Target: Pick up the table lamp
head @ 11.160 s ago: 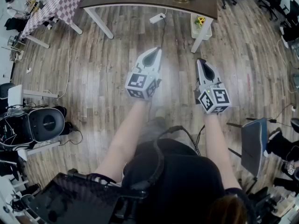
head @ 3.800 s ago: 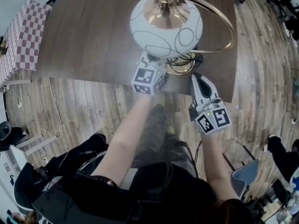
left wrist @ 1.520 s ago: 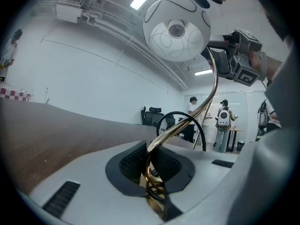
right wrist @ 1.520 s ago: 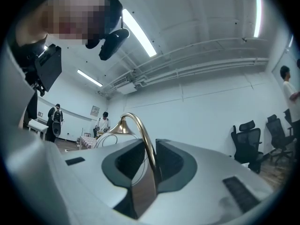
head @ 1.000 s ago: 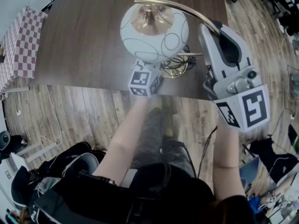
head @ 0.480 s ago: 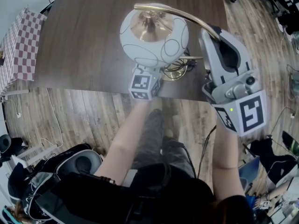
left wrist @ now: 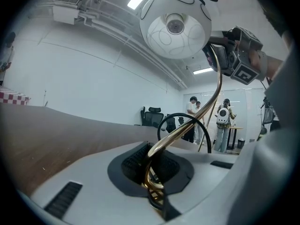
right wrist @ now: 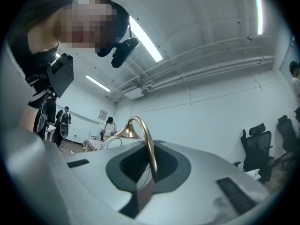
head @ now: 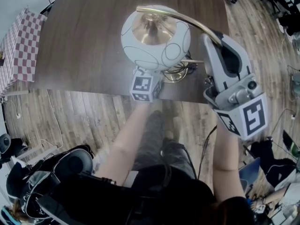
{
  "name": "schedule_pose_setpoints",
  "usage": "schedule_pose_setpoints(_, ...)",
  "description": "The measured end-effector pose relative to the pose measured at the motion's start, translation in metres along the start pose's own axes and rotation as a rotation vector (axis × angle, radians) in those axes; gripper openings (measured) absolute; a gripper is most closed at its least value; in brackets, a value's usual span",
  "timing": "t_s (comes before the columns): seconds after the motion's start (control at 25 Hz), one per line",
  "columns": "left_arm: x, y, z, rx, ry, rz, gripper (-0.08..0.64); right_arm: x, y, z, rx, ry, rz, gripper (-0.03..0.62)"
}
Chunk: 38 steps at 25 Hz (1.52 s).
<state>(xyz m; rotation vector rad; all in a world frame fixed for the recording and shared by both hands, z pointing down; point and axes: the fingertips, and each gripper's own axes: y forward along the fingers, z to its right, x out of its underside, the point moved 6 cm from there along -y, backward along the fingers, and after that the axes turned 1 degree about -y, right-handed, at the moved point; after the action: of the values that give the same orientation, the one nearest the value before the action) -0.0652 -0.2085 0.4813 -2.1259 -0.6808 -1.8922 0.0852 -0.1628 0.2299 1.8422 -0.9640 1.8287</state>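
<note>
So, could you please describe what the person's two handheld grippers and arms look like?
The left gripper and right gripper are pale grey plastic shells that taper towards the tips, with dark padded insets around the jaws. Each carries a cube of black-and-white square markers at its rear. The forearms are bare below a dark top.

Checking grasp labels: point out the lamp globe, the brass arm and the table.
lamp globe (left wrist: 176, 25): left gripper view, underside opening.
brass arm (right wrist: 149, 142): right gripper view, stretch below the bend.
table (head: 84, 41): head view, bare top.
</note>
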Motion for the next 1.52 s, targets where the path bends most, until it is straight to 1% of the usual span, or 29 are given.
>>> schedule_pose_setpoints(0.32,-0.008,-0.001,-0.001,0.0,0.023,0.001,0.005,-0.006,-0.002,0.0,-0.006,0.011,0.019,0.005)
schedule_pose_setpoints(0.52,-0.013,-0.002,0.0,0.011,0.023,-0.006,0.005,-0.011,0.001,0.0,-0.009,0.02,0.032,0.005)
schedule_pose_setpoints(0.68,-0.028,0.007,-0.004,0.019,0.019,-0.016,0.003,-0.021,0.015,0.01,-0.014,0.03,0.034,0.005)
schedule_pose_setpoints(0.8,-0.036,0.011,-0.007,0.027,0.023,-0.026,0.003,-0.026,0.021,0.015,-0.01,0.04,0.033,0.005)
schedule_pose_setpoints(1.2,-0.039,0.013,-0.008,0.071,0.019,-0.053,0.003,-0.031,0.021,0.012,0.03,0.051,0.042,0.005)
schedule_pose_setpoints(1.52,-0.045,0.008,-0.009,0.07,0.03,-0.052,0.003,-0.037,0.021,0.01,0.032,0.062,0.05,0.005)
